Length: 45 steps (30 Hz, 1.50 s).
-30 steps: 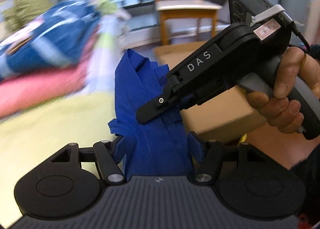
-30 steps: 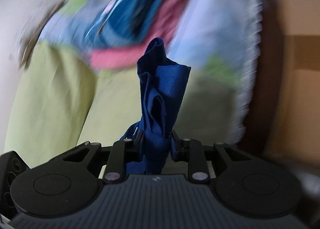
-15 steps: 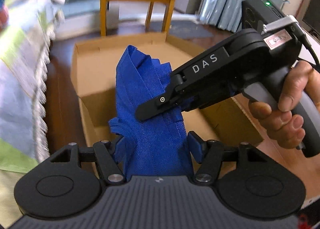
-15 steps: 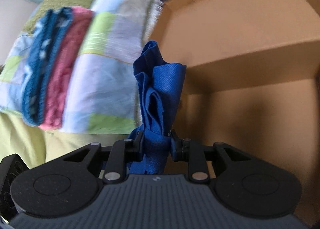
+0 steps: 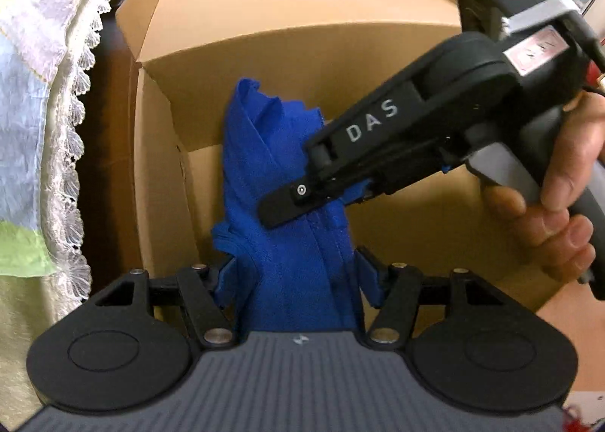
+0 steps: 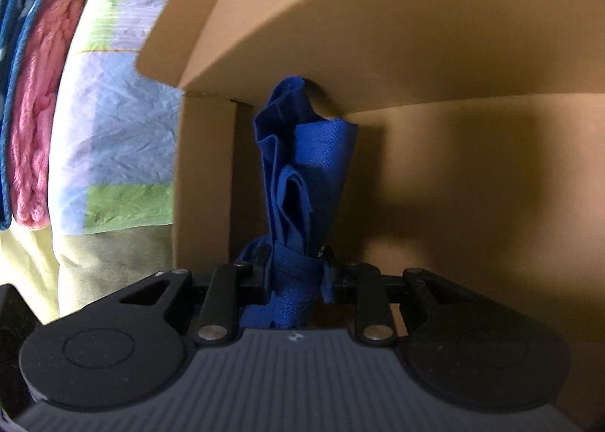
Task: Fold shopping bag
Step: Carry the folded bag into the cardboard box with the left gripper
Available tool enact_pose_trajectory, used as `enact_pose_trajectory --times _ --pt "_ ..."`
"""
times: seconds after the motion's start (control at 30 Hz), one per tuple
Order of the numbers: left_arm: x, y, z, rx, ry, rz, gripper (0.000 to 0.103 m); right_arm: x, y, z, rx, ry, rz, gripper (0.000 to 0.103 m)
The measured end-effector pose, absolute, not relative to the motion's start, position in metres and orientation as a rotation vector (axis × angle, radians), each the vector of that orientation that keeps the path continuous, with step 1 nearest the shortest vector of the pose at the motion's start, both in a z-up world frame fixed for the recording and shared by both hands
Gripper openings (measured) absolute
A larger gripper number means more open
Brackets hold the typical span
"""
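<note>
Both wrist cams look close into cardboard box (image 5: 302,65), sharing blue bag (image 6: 306,167).

I see an open cardboard box (image 5: 397,65) with its flaps up, standing on a dark floor (image 5: 107,137). Just beside it hangs a lace-edged patchwork cloth (image 5: 34,99). In the right wrist view, folded pink (image 6: 38,99) and blue (image 6: 11,92) fabrics lie against that cloth.

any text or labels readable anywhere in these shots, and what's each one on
"DAS": pale letters on the black arm of the right tongs, seen from the left wrist.
Red and white sticker on the body of that same tool: print too blurred to read.
Small pale mark at the centre of each tool's ribbed grey base: a logo, not letters.
Blue shopping bag and cardboard box: no text visible.
</note>
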<state>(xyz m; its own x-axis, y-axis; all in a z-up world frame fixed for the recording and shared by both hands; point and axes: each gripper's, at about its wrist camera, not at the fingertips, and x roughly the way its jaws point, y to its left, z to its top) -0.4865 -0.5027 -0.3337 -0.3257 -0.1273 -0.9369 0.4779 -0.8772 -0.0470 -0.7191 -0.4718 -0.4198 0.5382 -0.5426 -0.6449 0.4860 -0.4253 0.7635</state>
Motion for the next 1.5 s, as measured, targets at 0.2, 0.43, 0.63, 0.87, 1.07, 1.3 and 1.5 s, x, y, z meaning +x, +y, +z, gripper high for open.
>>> enact_pose_trajectory --times 0.2,0.43,0.63,0.87,1.07,1.3,1.5 --pt "-0.500 -0.487 -0.341 1.585 0.278 -2.223 0.063 -0.712 -0.476 -0.439 1.656 0.087 -1.188 0.022" --pt "-0.484 -0.474 -0.320 1.520 0.177 -2.245 0.059 -0.694 -0.473 -0.433 1.560 0.250 -1.280 0.027" --pt "-0.437 -0.471 -0.280 1.364 0.200 -2.267 0.059 -0.664 -0.476 -0.417 1.419 0.413 -1.356 0.032" --pt "-0.406 -0.486 -0.280 1.333 0.377 -2.151 0.058 -0.654 -0.474 -0.416 1.411 0.390 -1.345 0.032" --pt "-0.411 -0.491 -0.299 1.398 0.388 -2.154 0.058 -0.641 -0.476 -0.412 1.412 0.391 -1.350 0.032" --pt "-0.424 -0.483 -0.308 1.422 0.331 -2.204 0.058 -0.615 -0.488 -0.410 1.451 0.300 -1.349 0.031" --pt "-0.426 -0.482 -0.312 1.425 0.325 -2.199 0.058 -0.581 -0.509 -0.406 1.455 0.274 -1.334 0.030"
